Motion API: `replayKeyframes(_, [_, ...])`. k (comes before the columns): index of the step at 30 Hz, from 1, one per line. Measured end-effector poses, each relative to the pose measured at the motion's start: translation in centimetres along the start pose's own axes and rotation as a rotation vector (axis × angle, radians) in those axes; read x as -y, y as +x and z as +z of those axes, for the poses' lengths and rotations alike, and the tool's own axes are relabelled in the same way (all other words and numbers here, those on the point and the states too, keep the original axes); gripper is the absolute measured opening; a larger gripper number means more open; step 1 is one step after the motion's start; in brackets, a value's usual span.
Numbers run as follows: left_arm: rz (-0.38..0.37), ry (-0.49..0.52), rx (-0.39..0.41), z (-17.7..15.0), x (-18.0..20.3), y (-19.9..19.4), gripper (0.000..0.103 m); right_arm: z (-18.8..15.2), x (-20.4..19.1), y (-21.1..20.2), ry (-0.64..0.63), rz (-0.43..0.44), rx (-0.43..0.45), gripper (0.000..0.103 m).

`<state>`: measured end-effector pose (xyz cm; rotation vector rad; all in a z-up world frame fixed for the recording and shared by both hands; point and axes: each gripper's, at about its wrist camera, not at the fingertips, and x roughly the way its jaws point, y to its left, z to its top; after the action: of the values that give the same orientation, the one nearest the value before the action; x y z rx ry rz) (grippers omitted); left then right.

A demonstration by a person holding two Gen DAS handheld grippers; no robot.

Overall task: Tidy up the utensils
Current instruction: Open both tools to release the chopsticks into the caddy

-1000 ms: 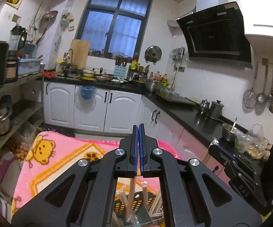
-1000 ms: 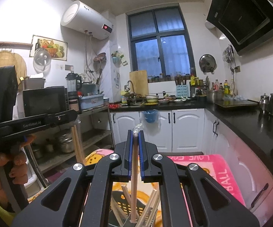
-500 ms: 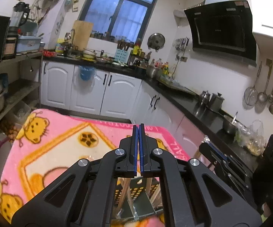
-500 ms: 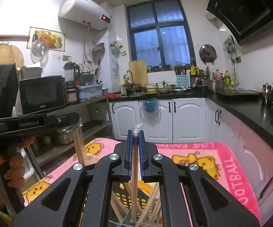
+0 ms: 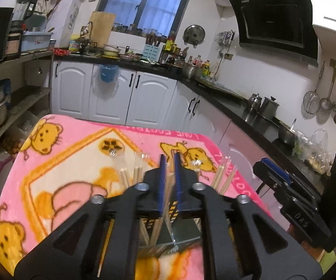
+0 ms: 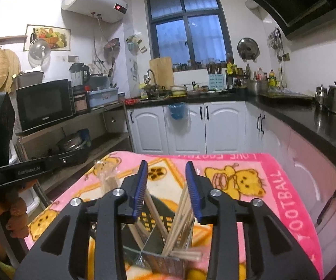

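Pale wooden chopsticks [image 6: 179, 219] stood leaning at mixed angles inside a perforated metal holder [image 6: 154, 254] with an inner divider, which rested upright on the pink cartoon-bear cloth covering the desk [image 6: 256, 186].

Table is wearing a pink bear-print blanket [image 6: 256, 182] over its whole top. A black perforated utensil holder [image 6: 158, 217], chopsticks [image 6: 179, 221] leaning inside, is sitting on the blanket toward the near edge.
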<state>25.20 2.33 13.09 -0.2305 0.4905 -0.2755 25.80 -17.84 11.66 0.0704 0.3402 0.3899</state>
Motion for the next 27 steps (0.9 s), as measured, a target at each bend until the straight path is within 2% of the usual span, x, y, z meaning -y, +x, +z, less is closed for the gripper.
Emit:
replayKeyframes(1, [0.003,0.003,-0.002,-0.2,0.0,-0.1,0.017,-0.2,0.0,-0.2,0.0,-0.001,-0.004,0.038])
replayKeyframes(3, [0.009,0.009,-0.006,-0.8,-0.1,-0.5,0.018,-0.7,0.0,-0.5,0.002,-0.003,-0.018,0.04])
replayKeyframes(8, [0.013,0.007,-0.01,-2.0,-0.2,-1.5,0.034,-1.8,0.1,-1.3,0.008,-0.006,-0.05,0.044])
replayKeyframes(15, [0.02,0.022,-0.002,-3.1,0.1,-3.0,0.048,-3.0,-0.2,-2.6,0.004,-0.003,-0.067,0.049])
replayKeyframes(17, [0.024,0.029,0.005,-3.4,0.3,-3.5,0.055,-3.2,-0.4,-2.9,-0.002,-0.001,-0.067,0.051])
replayKeyframes(25, [0.026,0.034,0.008,-4.6,0.6,-4.8,0.072,-3.7,-0.9,-4.1,-0.025,0.0,-0.062,0.057])
replayKeyframes(27, [0.027,0.037,0.008,-4.9,0.7,-5.1,0.073,-4.0,-0.9,-4.4,-0.03,0.002,-0.061,0.059])
